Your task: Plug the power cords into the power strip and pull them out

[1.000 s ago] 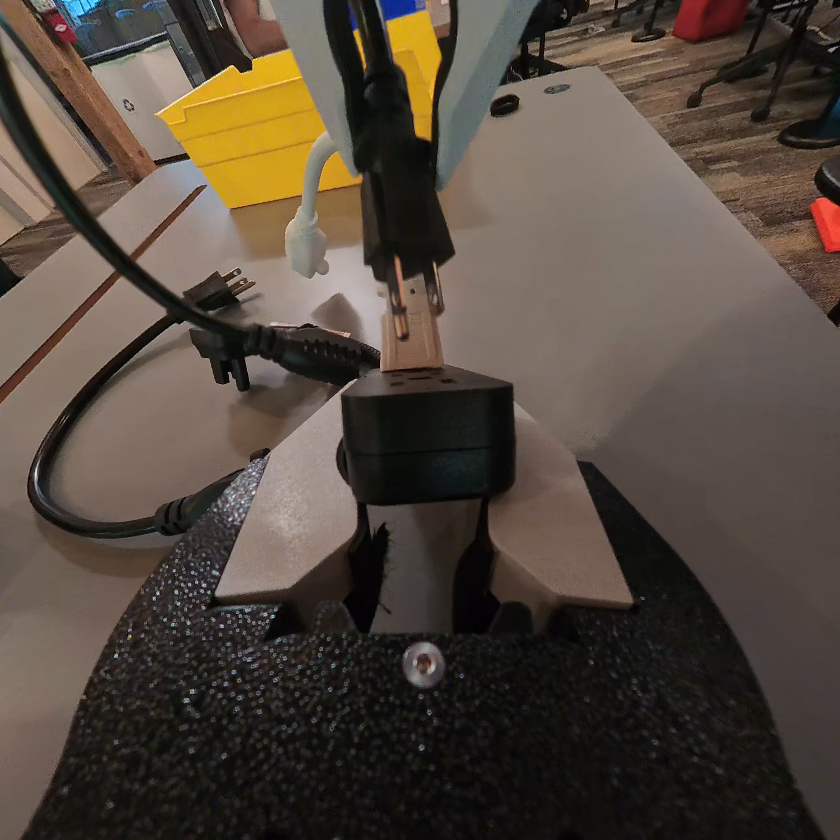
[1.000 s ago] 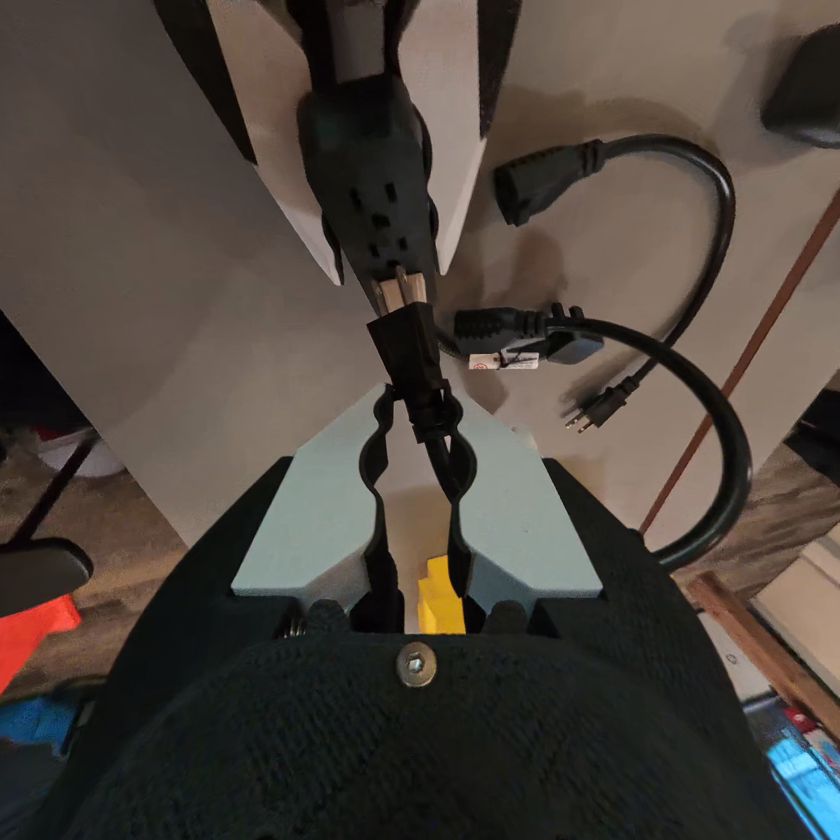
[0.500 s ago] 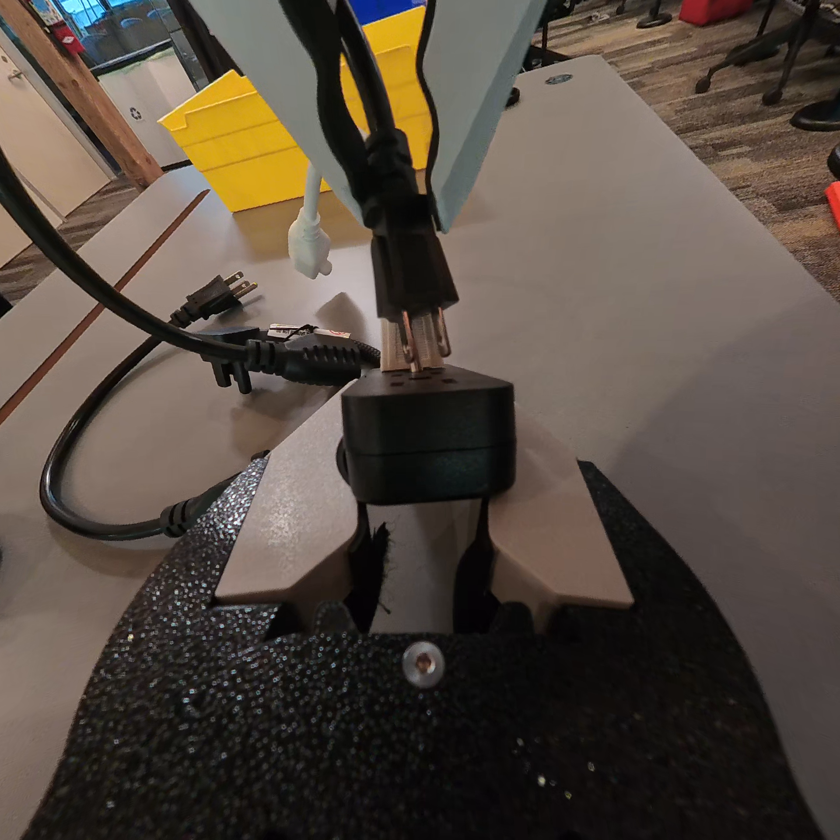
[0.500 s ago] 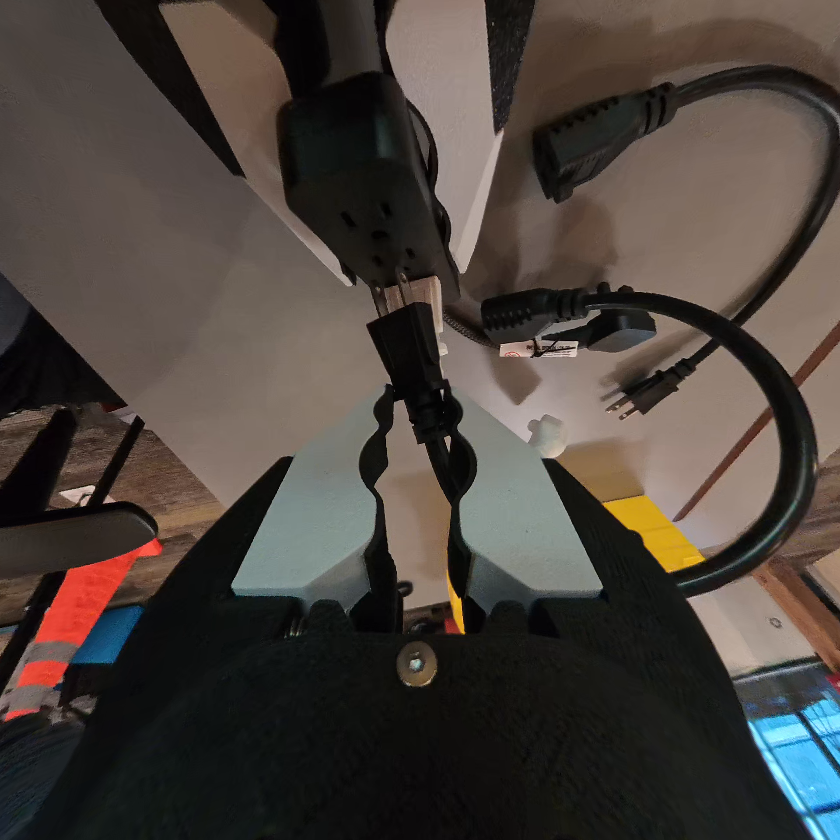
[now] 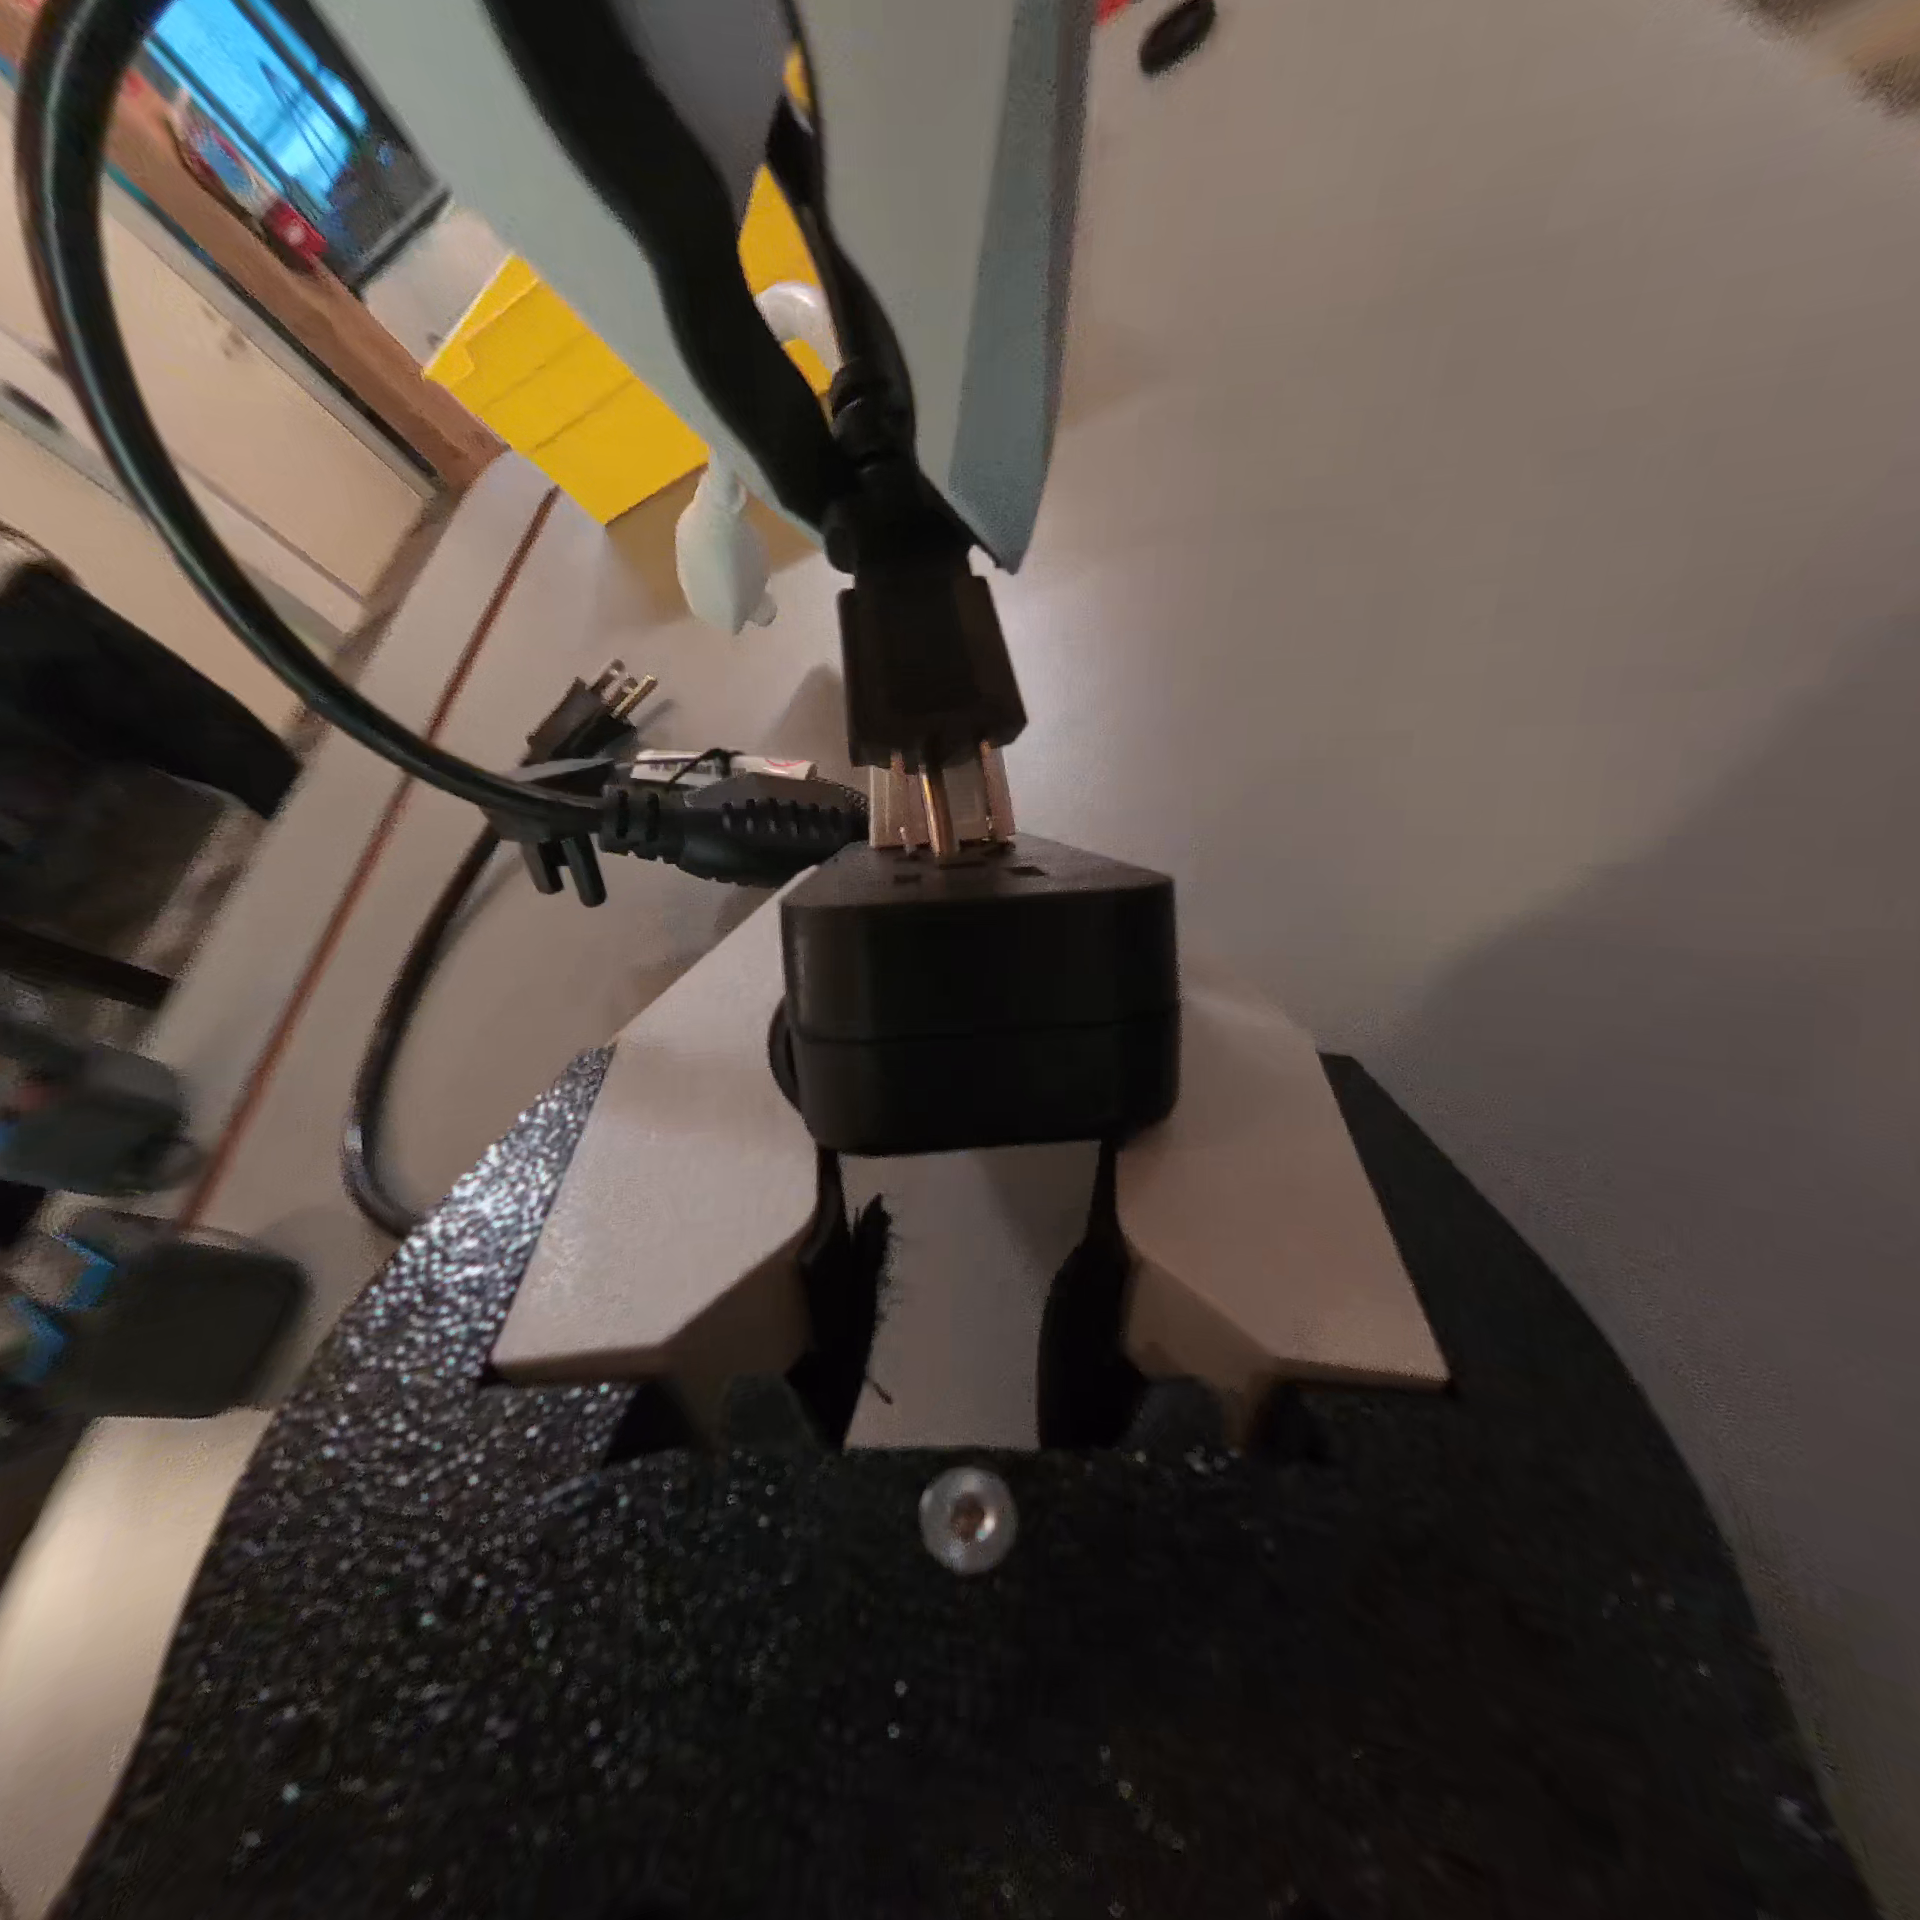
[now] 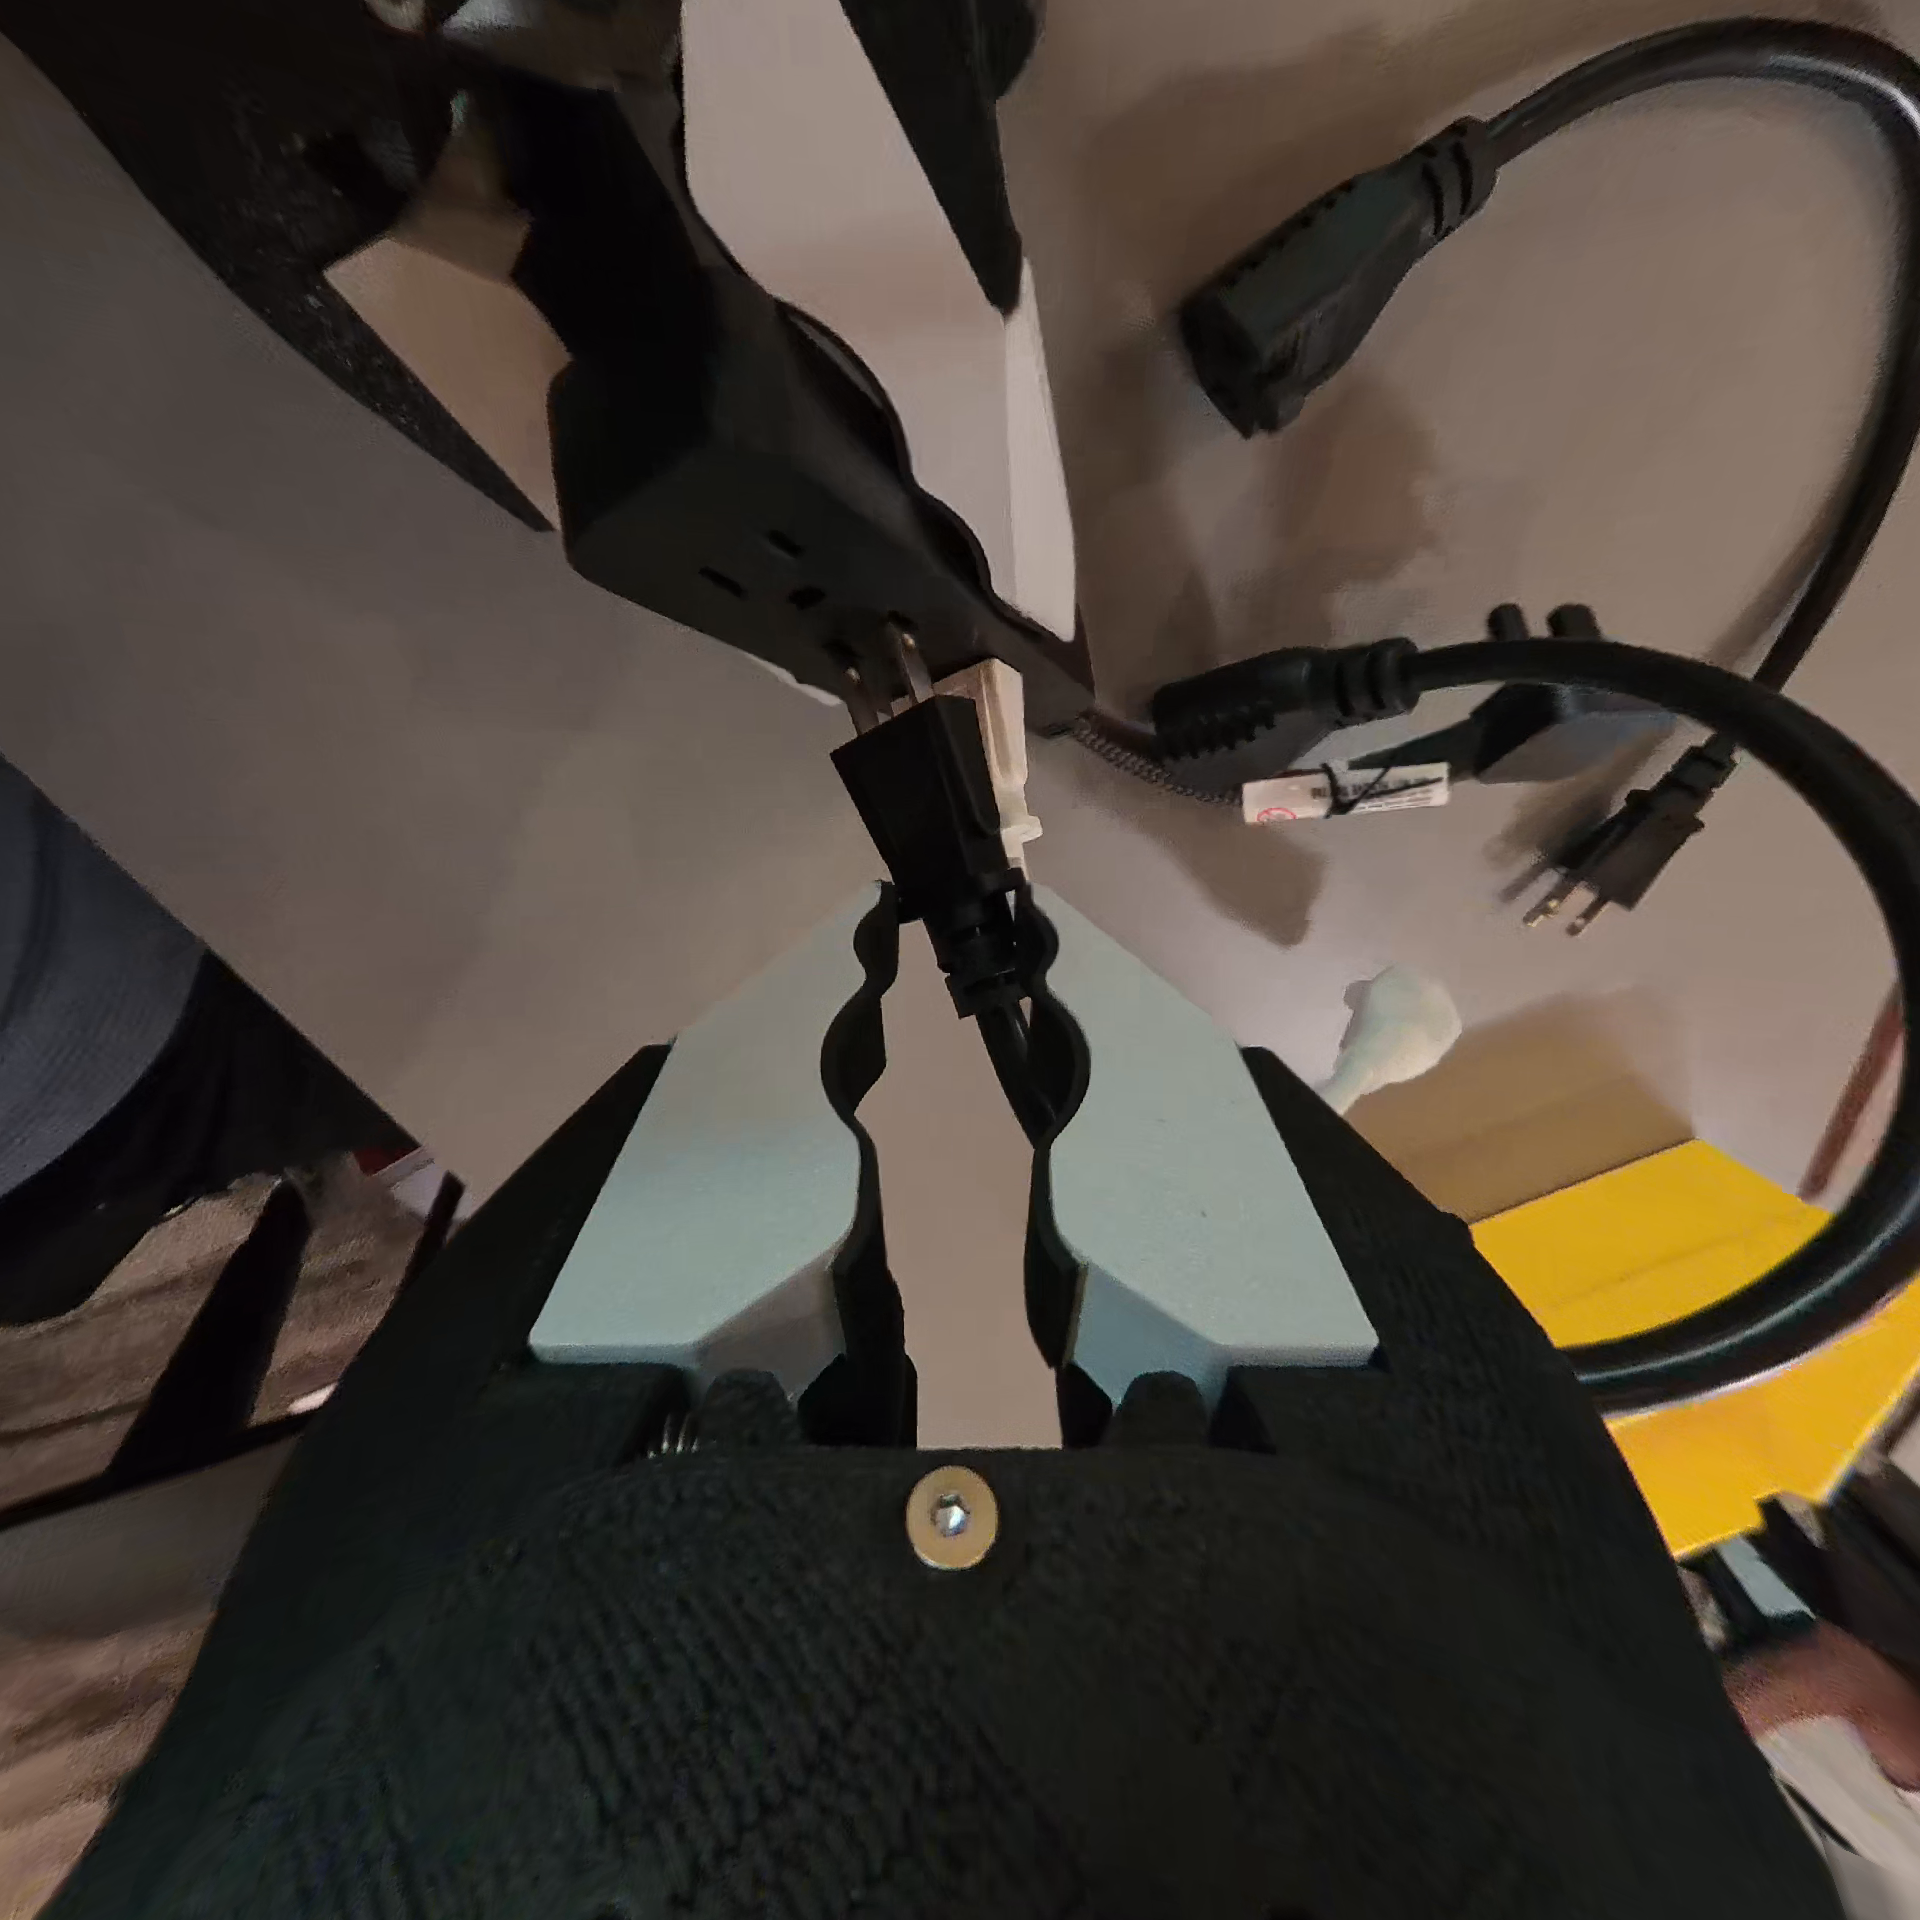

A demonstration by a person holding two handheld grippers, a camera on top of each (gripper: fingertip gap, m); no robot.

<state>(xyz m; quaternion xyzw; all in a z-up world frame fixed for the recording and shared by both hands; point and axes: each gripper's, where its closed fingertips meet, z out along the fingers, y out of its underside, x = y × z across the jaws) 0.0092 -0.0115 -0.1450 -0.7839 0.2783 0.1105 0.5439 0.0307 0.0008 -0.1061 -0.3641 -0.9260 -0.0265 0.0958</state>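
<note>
The left claw (image 5: 977, 1049) is clamped on the black power strip (image 5: 977, 997), held above the tabletop (image 5: 1455, 520). Just beyond the power strip, the right claw (image 6: 961, 935) pinches a black plug (image 6: 925, 790) at its strain relief, prongs partly in the slots. The plug body looks rigid and light, the cord (image 6: 1766, 1039) stiff and springy, so gripping close behind the plug seems best. Beyond the power strip lie a spare black plug (image 5: 597, 712) and a yellow bin (image 5: 561, 405).
</note>
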